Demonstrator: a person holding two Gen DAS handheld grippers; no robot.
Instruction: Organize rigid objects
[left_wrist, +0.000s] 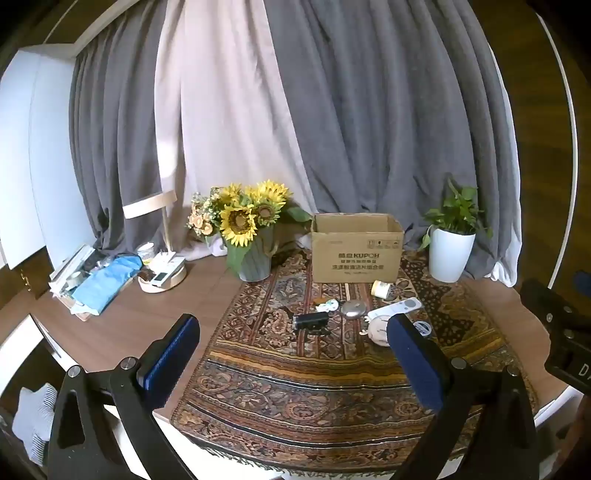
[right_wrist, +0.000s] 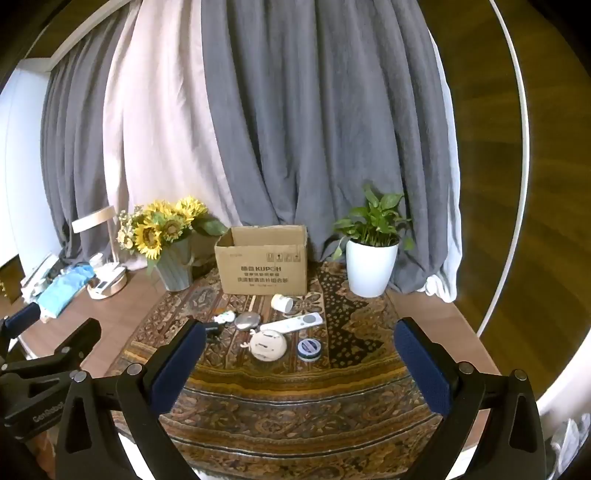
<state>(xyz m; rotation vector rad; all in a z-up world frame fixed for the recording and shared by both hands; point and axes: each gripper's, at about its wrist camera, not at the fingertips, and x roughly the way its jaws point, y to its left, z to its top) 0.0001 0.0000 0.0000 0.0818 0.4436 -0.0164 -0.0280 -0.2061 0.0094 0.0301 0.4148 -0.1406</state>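
Blue-padded fingers (left_wrist: 173, 354) of the left gripper (left_wrist: 291, 358) stand wide apart with nothing between them, poised over the near part of a patterned rug (left_wrist: 295, 398). The right gripper (right_wrist: 299, 365) is likewise spread to its full width and empty, its pads (right_wrist: 424, 373) framing the same rug from the right.

Beyond the fingertips, the loose rigid objects lie in a cluster on the rug: a black rectangular device (left_wrist: 311, 319), a small white-and-green item (right_wrist: 225, 316), a round metallic disc (right_wrist: 246, 320), a white remote control (right_wrist: 291, 323), a round white gadget (right_wrist: 269, 345), a small blue-lidded tin (right_wrist: 308, 348) and a cream jar (right_wrist: 282, 302) tipped on its side.

Behind the cluster an open cardboard box (right_wrist: 264, 267) stands upright, flaps raised. It is flanked on the left by a vase of sunflowers (right_wrist: 162, 229) and on the right by a green plant in a white pot (right_wrist: 371, 267). Grey and pale curtains (right_wrist: 295, 110) close the background; a desk lamp (left_wrist: 162, 225) and clutter occupy the wooden table (left_wrist: 147, 317) far left.
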